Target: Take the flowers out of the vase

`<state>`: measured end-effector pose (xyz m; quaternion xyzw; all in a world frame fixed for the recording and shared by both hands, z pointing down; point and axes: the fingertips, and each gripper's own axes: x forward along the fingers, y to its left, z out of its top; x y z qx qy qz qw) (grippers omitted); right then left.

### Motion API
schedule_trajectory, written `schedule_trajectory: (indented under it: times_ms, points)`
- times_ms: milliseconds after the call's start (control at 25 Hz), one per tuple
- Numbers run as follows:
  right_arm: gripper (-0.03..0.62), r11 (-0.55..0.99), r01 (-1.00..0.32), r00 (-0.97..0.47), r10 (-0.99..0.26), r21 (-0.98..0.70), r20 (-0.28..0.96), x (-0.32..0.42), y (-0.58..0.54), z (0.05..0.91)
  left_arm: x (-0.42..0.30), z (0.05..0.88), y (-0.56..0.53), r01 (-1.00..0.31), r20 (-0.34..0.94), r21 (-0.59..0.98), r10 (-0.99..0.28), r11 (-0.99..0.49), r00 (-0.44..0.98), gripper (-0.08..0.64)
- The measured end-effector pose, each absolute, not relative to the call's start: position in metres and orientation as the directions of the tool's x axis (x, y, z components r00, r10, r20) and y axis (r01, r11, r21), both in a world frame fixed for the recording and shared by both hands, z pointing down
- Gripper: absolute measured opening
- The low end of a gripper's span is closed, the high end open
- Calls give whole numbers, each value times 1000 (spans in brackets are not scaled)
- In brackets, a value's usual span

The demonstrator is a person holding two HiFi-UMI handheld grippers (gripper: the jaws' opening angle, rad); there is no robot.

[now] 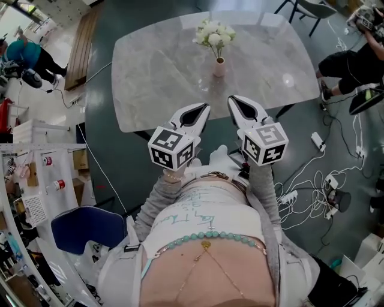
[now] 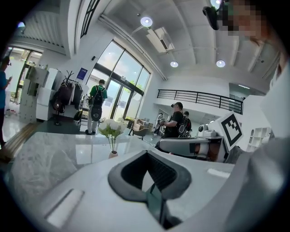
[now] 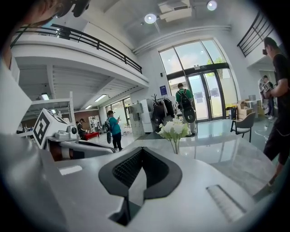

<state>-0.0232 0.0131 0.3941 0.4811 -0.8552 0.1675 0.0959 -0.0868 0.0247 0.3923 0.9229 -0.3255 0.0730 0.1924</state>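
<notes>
A small pink vase (image 1: 219,66) stands near the far middle of the marble table (image 1: 156,72), upright, with white flowers (image 1: 215,33) in it. Both grippers hover over the near table edge, short of the vase and apart from it. The left gripper (image 1: 205,107) is shut with nothing in it, and so is the right gripper (image 1: 232,99). In the left gripper view the flowers (image 2: 111,128) and vase (image 2: 113,154) sit beyond and left of the left gripper (image 2: 146,154). In the right gripper view the flowers (image 3: 173,129) rise just past the right gripper (image 3: 141,149), which hides the vase.
Cables and power strips (image 1: 318,186) litter the floor to the right, near a seated person (image 1: 354,60). A blue chair (image 1: 84,228) stands at lower left and a grey chair (image 1: 312,9) behind the table. Other people stand in the hall (image 2: 96,106).
</notes>
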Motion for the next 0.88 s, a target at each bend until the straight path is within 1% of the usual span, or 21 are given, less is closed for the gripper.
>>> schedule_trajectory:
  times_ms: [440, 880]
  points:
    - [26, 544, -814, -581, -749, -203, 320, 16, -16, 393, -45, 393, -5, -679, 269, 309, -623, -666, 734, 0]
    - [26, 559, -799, -601, -734, -221, 317, 33, -29, 397, -27, 398, -20, -700, 282, 315, -641, -641, 714, 0]
